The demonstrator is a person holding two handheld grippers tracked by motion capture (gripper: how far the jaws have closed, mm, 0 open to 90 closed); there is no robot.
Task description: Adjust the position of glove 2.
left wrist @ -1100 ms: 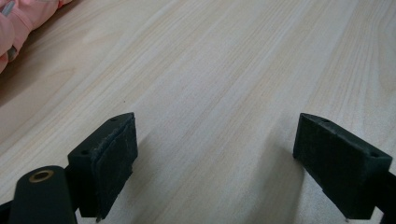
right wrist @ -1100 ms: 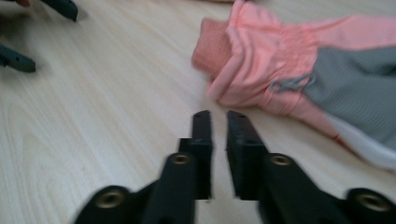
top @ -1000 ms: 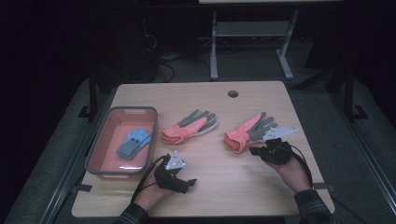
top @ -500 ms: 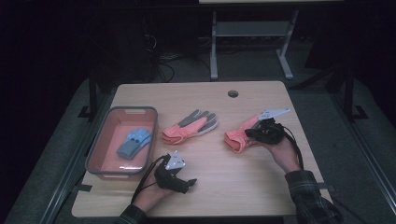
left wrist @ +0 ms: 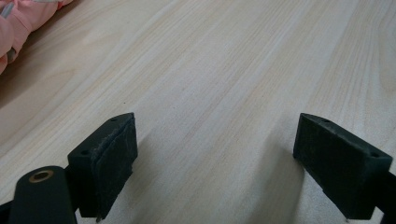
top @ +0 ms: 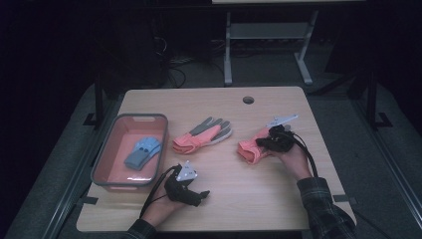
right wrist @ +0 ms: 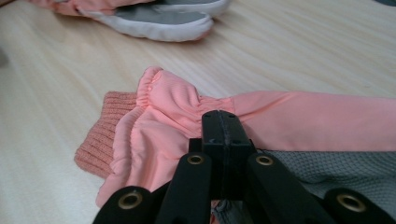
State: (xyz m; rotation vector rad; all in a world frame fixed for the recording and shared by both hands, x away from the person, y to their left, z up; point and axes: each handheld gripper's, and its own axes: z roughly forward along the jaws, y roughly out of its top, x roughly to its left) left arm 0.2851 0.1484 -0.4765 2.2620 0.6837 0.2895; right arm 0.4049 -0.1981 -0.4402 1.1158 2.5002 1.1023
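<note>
On the pale wooden table (top: 234,194), with bare room toward its near edge and the red plastic tray (top: 110,149) at its left edge, the pink-and-grey fabric glove (top: 251,149) near the right edge is best lifted clear by the right gripper (top: 272,140), its jaws pressed together at the cuff, while the left gripper (top: 191,194) rests spread and empty.

High view dim: room around tabletop (top: 234,189) near black, wood evenly but weakly lit from above, slight grain, soft detail. Left gripper view bright, wood grain sharp; jaws cast soft shadows slanting down toward bottom edge, near parts slightly blurred. Right gripper view bright, even light; pink glove (right wrist: 177,112) sharp mid-frame, second glove (right wrist: 159,18) at top softer, jaws' base blurred.
</note>
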